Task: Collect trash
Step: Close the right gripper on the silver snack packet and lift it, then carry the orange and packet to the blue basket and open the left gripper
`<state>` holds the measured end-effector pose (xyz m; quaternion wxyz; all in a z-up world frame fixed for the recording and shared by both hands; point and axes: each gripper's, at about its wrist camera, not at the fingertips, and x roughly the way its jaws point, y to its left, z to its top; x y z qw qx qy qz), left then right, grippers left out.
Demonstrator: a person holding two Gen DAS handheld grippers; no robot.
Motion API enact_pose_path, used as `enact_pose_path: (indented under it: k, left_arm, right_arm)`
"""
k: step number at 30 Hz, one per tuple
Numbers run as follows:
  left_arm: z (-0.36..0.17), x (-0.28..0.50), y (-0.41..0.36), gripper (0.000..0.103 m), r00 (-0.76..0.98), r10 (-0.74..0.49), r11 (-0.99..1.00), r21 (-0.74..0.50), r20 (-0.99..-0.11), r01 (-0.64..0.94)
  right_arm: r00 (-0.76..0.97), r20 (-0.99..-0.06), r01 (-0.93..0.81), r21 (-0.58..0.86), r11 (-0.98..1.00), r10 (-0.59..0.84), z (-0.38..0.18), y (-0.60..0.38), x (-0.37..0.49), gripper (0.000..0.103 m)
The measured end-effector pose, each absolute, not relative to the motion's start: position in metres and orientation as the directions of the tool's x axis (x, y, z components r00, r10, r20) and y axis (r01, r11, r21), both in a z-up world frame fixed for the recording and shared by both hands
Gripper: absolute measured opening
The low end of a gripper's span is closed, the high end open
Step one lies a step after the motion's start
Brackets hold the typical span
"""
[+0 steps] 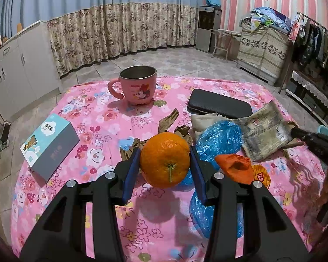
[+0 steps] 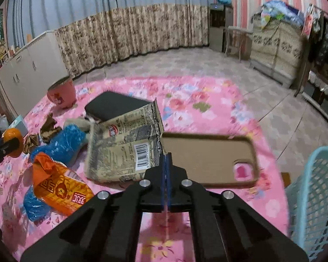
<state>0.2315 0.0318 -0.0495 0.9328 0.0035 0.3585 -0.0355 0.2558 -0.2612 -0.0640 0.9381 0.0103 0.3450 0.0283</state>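
The left tool [image 1: 165, 163] is clamped on a round orange mandarin with a green stem [image 1: 165, 162], its blue pads pressed to the fruit's two sides at the centre of the frame. The fruit hangs clear of the pink floral-clothed desk [image 1: 94, 118], probably lifted aside so it is not swept up with the rubbish.

The right tool [image 2: 165, 159] has its pads pinched together on the edge of a crumpled printed paper wrapper with a barcode [image 2: 124, 148], which lifts off the cloth in the middle of the frame; blur suggests it is in motion.

At the lower right edge stands a light blue plastic mesh basket [image 2: 314, 187], the likely destination for the trash.

The rest of the litter lies in the lower left: an orange snack packet [image 2: 59, 185] and crinkled blue plastic film [image 2: 59, 144]. A tan phone case [image 2: 207, 159] lies just beside the wrapper.
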Motion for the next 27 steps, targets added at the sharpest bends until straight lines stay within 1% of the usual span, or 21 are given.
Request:
enact_pose_path:
  k: [6, 9, 16, 21, 24, 27]
  left_arm:
    - [-0.044, 0.231, 0.03, 0.044, 0.745, -0.07, 0.997, -0.017, -0.664, 0.079]
    - [-0.036, 0.229, 0.024, 0.044, 0.753, -0.057, 0.997, 0.007, -0.655, 0.081]
    - [-0.015, 0.217, -0.007, 0.044, 0.765, -0.107, 0.991, -0.004, -0.635, 0.136]
    - [-0.005, 0.206, -0.055, 0.043, 0.759, -0.164, 0.977, 0.003, -0.63, 0.213]
    - [0.001, 0.199, -0.093, 0.043, 0.758, -0.201, 0.963, 0.016, -0.621, 0.269]
    - [0.004, 0.196, -0.131, 0.043, 0.741, -0.259, 0.947, -0.012, -0.619, 0.32]
  right_arm:
    - [0.816, -0.577, 0.002, 0.001, 1.0, -0.001, -0.027, -0.278, 0.235, 0.001]
    - [0.825, -0.564, 0.021, -0.013, 1.0, -0.024, -0.016, -0.285, 0.225, 0.001]
    - [0.844, -0.535, 0.021, -0.035, 0.999, -0.037, 0.013, -0.31, 0.191, 0.001]
    - [0.864, -0.494, 0.095, -0.021, 0.995, -0.093, 0.038, -0.355, 0.152, 0.001]
    - [0.86, -0.495, 0.142, -0.007, 0.99, -0.127, 0.042, -0.384, 0.13, 0.001]
    - [0.847, -0.502, 0.19, -0.019, 0.982, -0.174, 0.038, -0.408, 0.111, 0.001]
